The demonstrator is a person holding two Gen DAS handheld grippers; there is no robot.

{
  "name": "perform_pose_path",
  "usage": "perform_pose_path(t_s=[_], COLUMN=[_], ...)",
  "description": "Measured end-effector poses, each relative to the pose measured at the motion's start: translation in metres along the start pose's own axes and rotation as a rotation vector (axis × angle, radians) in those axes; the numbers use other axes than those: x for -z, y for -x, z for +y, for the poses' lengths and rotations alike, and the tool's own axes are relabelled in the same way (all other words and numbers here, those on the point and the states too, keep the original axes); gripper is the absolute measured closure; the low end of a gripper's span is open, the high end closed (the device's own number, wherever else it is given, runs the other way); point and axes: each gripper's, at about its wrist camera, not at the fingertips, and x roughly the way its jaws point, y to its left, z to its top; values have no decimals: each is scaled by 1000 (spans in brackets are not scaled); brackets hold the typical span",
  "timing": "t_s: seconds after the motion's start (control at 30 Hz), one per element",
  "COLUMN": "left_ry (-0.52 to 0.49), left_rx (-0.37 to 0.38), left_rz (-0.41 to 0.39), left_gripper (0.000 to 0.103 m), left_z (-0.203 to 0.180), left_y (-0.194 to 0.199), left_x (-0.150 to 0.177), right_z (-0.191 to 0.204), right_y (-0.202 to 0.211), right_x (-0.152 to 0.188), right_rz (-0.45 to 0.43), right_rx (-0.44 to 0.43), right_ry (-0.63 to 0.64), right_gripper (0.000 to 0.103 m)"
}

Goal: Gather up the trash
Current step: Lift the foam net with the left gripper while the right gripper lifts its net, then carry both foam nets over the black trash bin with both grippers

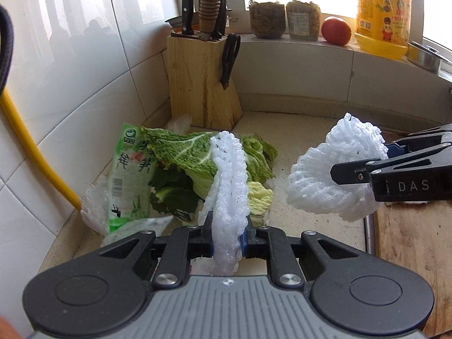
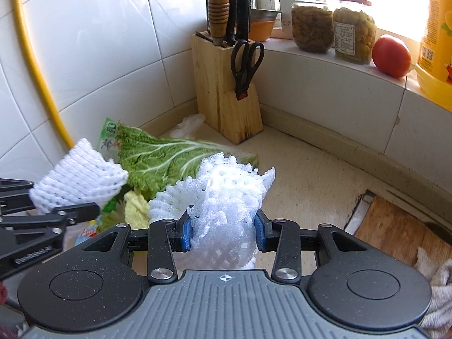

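My left tongs [image 1: 226, 234] and right tongs [image 2: 224, 233] each clamp a foam net; cabbage leaves [image 1: 183, 155] and wrappers [image 1: 130, 175] remain in the bench's back corner

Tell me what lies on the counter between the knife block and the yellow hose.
In both views, between the knife block and yellow hose: cabbage leaves, a green printed bag and crumpled clear plastic.

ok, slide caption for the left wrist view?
Left hand-held gripper pinches foam fruit net above cabbage scraps; right hand-held gripper holds another.
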Motion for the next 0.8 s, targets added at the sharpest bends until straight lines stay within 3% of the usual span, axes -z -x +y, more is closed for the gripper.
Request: perform_pose_path(t_s=[0.8], left_ry=[45], left_rx=[-62], left_rz=[44], left_gripper=[89], left_z=[-48], left_y=[33], left_x=[37], right_z=[-7], right_y=[41], right_x=[52], right_rz=[37], right_rx=[-97], right_ry=[31], right_gripper=[55])
